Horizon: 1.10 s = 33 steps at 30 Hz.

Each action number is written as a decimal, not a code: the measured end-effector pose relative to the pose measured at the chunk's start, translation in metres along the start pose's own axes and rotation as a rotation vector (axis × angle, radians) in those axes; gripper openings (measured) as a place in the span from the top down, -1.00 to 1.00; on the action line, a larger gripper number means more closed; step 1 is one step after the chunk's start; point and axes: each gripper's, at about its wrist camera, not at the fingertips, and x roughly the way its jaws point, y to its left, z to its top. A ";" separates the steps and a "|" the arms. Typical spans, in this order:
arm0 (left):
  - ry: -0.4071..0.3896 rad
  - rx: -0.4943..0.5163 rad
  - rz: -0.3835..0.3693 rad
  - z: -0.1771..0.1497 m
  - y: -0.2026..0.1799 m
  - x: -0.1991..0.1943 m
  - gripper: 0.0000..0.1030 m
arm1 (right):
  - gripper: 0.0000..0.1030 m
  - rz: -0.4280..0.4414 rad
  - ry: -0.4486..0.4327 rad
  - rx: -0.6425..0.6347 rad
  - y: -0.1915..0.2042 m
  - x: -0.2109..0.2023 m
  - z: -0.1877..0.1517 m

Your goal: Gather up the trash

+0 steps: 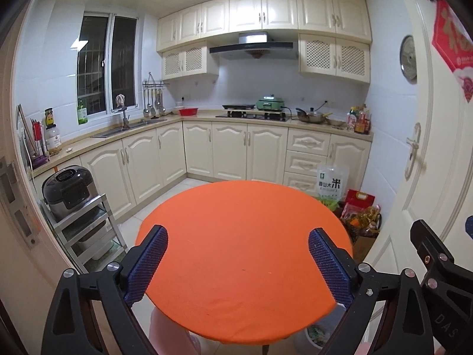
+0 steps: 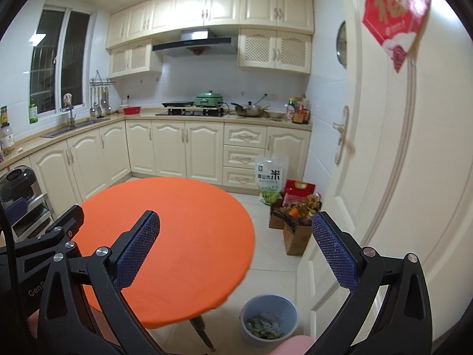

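Note:
A round table with an orange cloth (image 1: 236, 251) stands in front of me; its top is bare in both views (image 2: 177, 236). A grey-blue trash bin (image 2: 268, 319) with green and white scraps inside stands on the floor to the right of the table, partly seen in the left wrist view (image 1: 313, 337). My left gripper (image 1: 238, 261) is open and empty above the table's near half. My right gripper (image 2: 236, 254) is open and empty above the table's right edge, the bin below it. The right gripper's body shows at the left wrist view's right edge (image 1: 437, 266).
Cream kitchen cabinets (image 1: 230, 151) line the back and left walls. A rice bag (image 2: 270, 177) and cardboard boxes with groceries (image 2: 295, 224) stand by the white door (image 2: 399, 162) on the right. A metal cart with a rice cooker (image 1: 69, 190) stands left.

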 end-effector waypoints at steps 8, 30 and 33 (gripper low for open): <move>0.022 0.015 -0.018 -0.005 -0.051 0.003 -0.83 | -1.00 -0.022 0.031 0.014 -0.048 0.008 -0.002; 0.035 0.048 -0.034 0.011 -0.104 0.033 -0.83 | -1.00 -0.024 0.063 0.074 -0.095 0.020 -0.013; 0.033 0.046 -0.032 0.008 -0.103 0.033 -0.83 | -1.00 -0.024 0.063 0.074 -0.095 0.020 -0.013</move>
